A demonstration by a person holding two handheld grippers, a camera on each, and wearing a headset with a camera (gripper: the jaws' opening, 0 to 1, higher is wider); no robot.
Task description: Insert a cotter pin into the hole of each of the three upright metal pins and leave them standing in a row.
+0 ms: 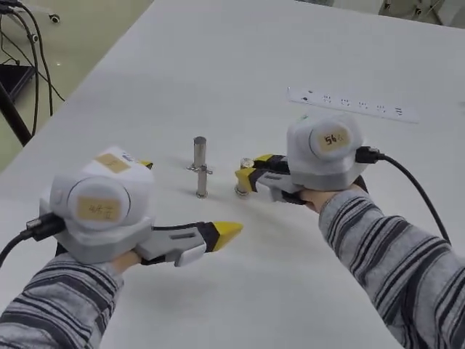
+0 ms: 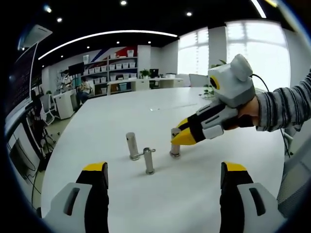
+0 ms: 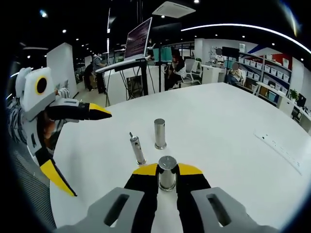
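Currently a metal pin (image 3: 166,177) is clamped upright in the right hand-held gripper (image 3: 167,170), two other pins (image 3: 159,132) just ahead, while the left hand-held gripper (image 2: 164,168) is held wide open.

White power strip (image 1: 354,104) on table (image 1: 218,51)

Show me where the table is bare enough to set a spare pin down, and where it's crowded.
Bare: the stretch of table beyond the far pin, left of the power strip; also the near edge between the sleeves. Crowded: the centre, where the right gripper clamps one pin beside the cotter-pinned one, the left gripper open alongside.
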